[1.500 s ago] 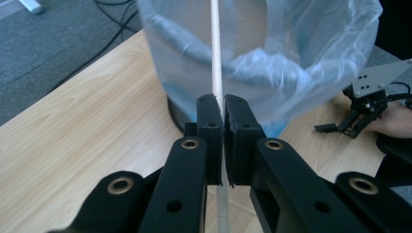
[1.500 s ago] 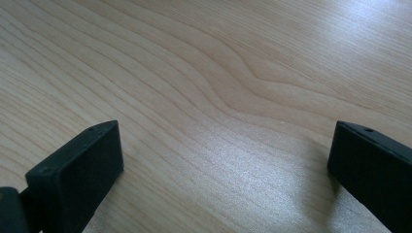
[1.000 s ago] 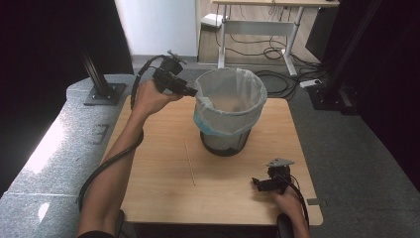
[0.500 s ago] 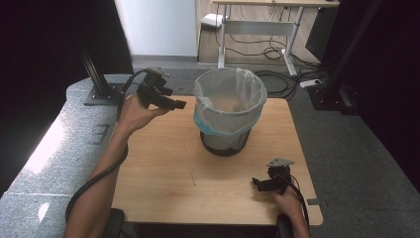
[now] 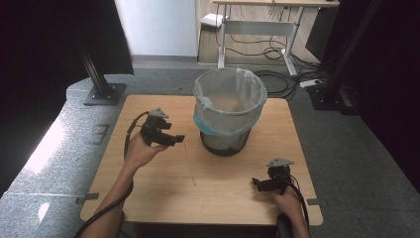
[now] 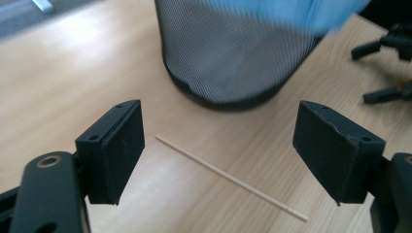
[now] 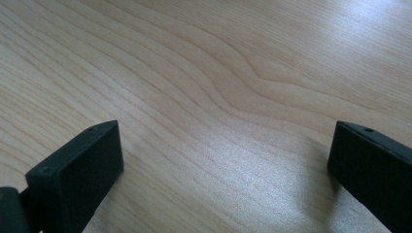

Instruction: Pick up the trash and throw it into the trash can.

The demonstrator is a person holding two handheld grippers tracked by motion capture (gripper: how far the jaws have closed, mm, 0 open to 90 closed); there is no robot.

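A black mesh waste basket (image 5: 229,111) lined with a white and blue bag stands at the back middle of the wooden table (image 5: 148,198). A thin wooden stick (image 5: 190,163) lies flat in front of it. My left gripper (image 5: 174,135) hovers just left of the stick's far end and points at the basket. Its jaws have just been opening and are open with nothing between them. In the left gripper view the stick (image 6: 228,177) lies on the wood beyond the gripper (image 6: 219,109), below the basket (image 6: 233,58). My right gripper (image 5: 256,183) rests open at the front right, over bare wood (image 7: 227,127).
The table ends close behind the basket and just right of the right hand. Grey floor (image 5: 356,148) surrounds it, with a black stand (image 5: 101,91) at the back left and a desk frame with cables (image 5: 277,44) behind. The right gripper shows far off (image 6: 384,73) in the left gripper view.
The left hand has left the basket's rim and sunk down and toward the front left, near the stick. Its jaws stand wider. The right hand has not moved.
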